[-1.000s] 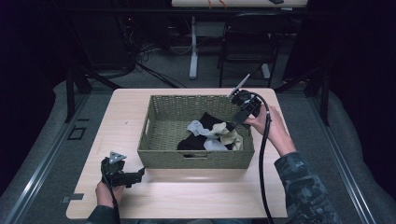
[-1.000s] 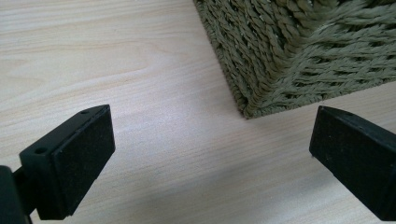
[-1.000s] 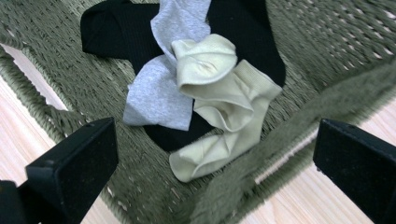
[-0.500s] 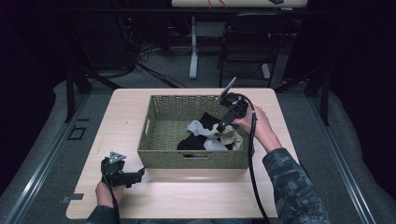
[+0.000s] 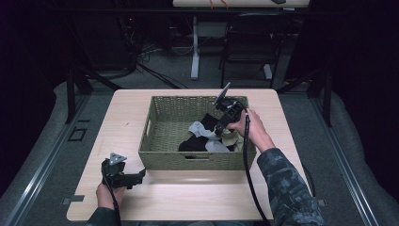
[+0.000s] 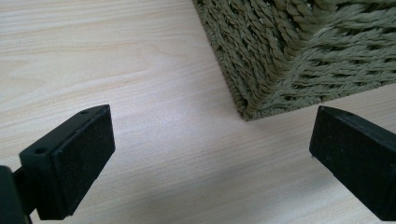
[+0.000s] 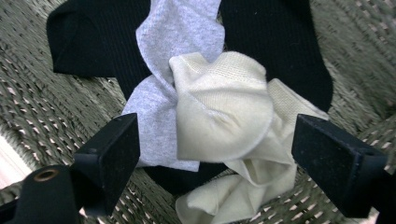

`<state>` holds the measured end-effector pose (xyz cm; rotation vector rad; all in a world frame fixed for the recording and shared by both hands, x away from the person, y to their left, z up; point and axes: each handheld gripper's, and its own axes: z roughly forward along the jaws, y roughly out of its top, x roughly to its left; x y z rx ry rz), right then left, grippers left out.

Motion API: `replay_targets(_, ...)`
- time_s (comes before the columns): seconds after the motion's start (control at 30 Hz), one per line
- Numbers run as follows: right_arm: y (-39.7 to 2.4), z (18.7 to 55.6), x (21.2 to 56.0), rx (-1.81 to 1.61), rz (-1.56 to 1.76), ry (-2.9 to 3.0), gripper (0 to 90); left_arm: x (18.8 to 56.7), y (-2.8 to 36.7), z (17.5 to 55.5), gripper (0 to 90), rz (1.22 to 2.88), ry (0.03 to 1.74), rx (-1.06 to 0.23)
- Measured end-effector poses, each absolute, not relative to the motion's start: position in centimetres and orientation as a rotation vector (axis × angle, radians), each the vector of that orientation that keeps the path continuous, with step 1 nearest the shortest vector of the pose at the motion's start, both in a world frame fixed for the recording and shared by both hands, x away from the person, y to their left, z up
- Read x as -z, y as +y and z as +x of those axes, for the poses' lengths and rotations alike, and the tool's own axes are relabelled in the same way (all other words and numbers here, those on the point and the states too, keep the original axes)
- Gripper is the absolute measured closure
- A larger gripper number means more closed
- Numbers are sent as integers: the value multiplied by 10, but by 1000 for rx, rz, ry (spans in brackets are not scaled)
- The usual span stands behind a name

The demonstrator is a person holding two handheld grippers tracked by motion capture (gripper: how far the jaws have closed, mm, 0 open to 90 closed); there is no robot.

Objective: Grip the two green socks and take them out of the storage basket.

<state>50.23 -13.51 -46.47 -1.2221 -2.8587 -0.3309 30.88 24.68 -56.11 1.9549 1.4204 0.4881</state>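
A pale wooden table (image 5: 188, 202) is seen from above, and a woven basket (image 5: 164, 136) is set on its middle. A heap of socks is held in the basket's right half: a black sock (image 7: 93, 42), a grey sock (image 7: 173, 32) and a cream sock (image 7: 224, 121) on top. The right gripper (image 5: 222, 126) is lowered over the heap; its jaws have just been closing, with the cream sock framed between them and not yet pinched. The left gripper (image 5: 134, 178) is rested by the basket's near left corner, wide open and empty.
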Motion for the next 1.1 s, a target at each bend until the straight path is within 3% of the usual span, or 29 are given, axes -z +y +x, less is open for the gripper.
replay_targets(0.23, -131, 503, 477, 260, -1237, -2861, 304, 560, 247, 308, 1, 1952, 1422, -496)
replay_targets(0.5, -133, 501, 475, 241, -1236, -2833, 740, 560, 247, 308, 1, 1949, 1424, -505)
replay_targets(0.57, -134, 500, 473, 253, -1230, -2826, 789, 559, 247, 308, 1, 1949, 1427, -505)
replay_targets(1.1, -132, 494, 438, 307, -1192, -2864, 828, 559, 247, 308, 1, 1946, 1421, -512)
